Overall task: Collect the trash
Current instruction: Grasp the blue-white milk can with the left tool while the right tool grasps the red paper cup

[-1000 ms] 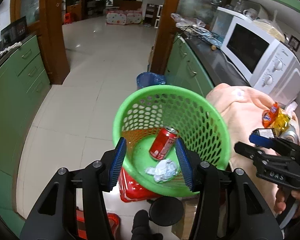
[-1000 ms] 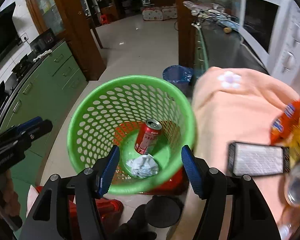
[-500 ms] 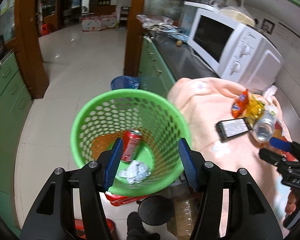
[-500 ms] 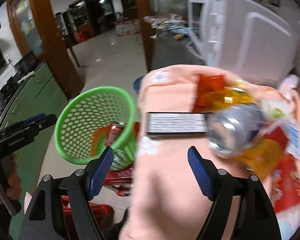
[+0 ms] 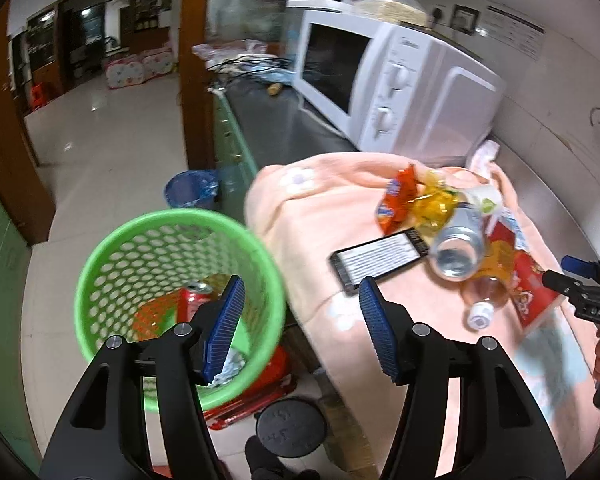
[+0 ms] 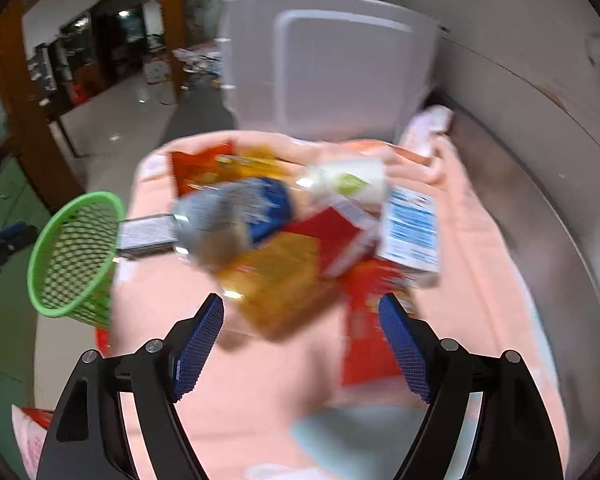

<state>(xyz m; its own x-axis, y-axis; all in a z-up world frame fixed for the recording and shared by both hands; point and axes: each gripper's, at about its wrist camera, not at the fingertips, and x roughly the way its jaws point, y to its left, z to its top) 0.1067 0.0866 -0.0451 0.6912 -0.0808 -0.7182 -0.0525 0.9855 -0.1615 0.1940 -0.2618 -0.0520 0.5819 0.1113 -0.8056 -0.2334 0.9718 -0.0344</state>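
Trash basket [image 5: 180, 280]: one can [image 5: 194, 300]

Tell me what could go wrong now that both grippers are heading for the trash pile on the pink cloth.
1. The silver can lies on its side atop loose wrappers; a nudge from the open right gripper could roll it toward the cloth's edge.
2. The green basket stands below the counter beside the pink cloth, so a short drop may miss its rim.
3. The small bottle rests among wrappers and may slip from the pads.

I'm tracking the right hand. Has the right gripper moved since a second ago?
Yes. The right gripper has swung rightward, from over the green basket to the trash pile on the pink cloth; its empty jaws have been opening.
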